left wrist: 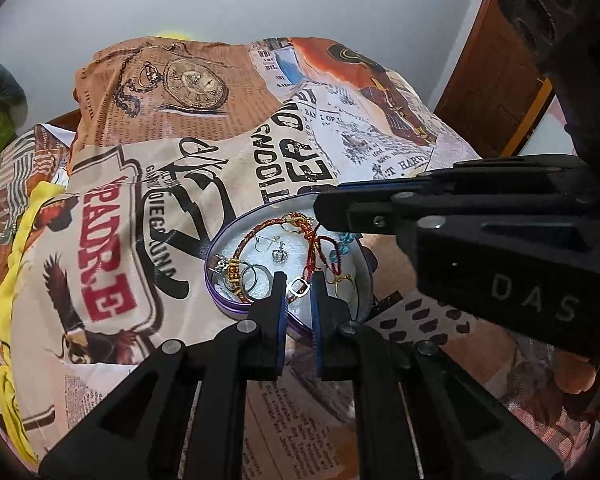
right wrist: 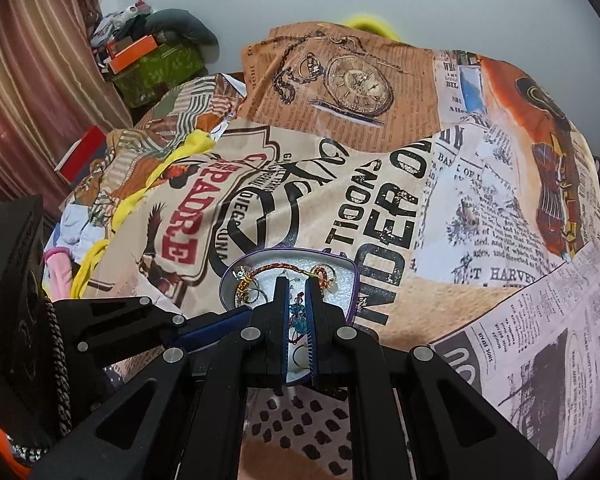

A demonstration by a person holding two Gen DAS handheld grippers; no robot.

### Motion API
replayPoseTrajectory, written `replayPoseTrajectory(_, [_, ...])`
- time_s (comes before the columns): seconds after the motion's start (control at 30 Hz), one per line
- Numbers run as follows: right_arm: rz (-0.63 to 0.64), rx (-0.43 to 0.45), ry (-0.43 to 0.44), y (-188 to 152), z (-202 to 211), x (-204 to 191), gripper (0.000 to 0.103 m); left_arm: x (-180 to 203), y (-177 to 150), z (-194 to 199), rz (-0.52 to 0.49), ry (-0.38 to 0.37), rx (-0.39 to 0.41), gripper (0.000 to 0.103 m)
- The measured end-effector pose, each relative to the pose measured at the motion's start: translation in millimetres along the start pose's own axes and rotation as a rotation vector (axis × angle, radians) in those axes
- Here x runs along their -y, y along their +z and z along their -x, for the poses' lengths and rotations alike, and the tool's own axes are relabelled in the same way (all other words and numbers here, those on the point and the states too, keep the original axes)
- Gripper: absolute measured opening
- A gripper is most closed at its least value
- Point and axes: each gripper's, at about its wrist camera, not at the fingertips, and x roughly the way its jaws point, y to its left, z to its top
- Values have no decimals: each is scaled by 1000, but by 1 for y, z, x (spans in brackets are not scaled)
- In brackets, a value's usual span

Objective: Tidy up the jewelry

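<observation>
An oval purple-rimmed tin [left wrist: 216, 280] lined with white foam lies on a printed cloth. In it are a red-and-gold braided bracelet [left wrist: 256, 232], a small crown charm [left wrist: 279, 255], silver rings [left wrist: 256, 276], a teal bead piece [left wrist: 340, 250] and a thin gold ring [left wrist: 342, 282]. My left gripper [left wrist: 299, 280] hangs shut just over the tin's near side. A small silver square buckle [left wrist: 300, 286] shows in the slit between its tips. My right gripper [right wrist: 296, 280] is shut over the same tin [right wrist: 354, 284], with the teal bead piece [right wrist: 298, 312] visible below its fingers.
The cloth [left wrist: 148, 216] has newspaper and pocket-watch prints and drapes over a raised, rumpled surface. Yellow fabric [right wrist: 88, 264] bunches at the left. A green box [right wrist: 156, 72] with an orange box on it stands by a striped curtain [right wrist: 32, 80]. Brown wooden furniture [left wrist: 496, 80] is at the right.
</observation>
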Motion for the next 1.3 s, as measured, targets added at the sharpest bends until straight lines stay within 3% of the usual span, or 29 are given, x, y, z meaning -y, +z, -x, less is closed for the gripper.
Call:
replayPoseTrajectory(0.37, [27, -3, -20, 1, 1, -6, 7, -2, -4, 11, 6, 20, 6, 12])
replayPoseTrajectory(0.47, [25, 9, -25, 1, 8, -6, 15, -2, -5, 19, 13, 34, 17, 19])
replayPoseTrajectory(0.53, [23, 29, -34, 0, 17, -6, 27, -3, -6, 28, 20, 45, 31, 21])
replayPoseTrajectory(0.77, [34, 107, -58, -7, 60, -12, 30, -1, -4, 75, 41, 95, 110, 22])
replayPoseTrajectory(1.03, [56, 259, -96, -22, 130, -31, 30, 24, -3, 161, 23, 152, 282, 22])
replayPoseTrajectory(1.23, [66, 478, -125, -49, 212, -54, 30, 59, -16, 241, -4, 172, 486, 22])
replayPoseTrajectory(1.3, [67, 551, -134, -59, 234, -61, 30, 72, -24, 268, -8, 163, 559, 26])
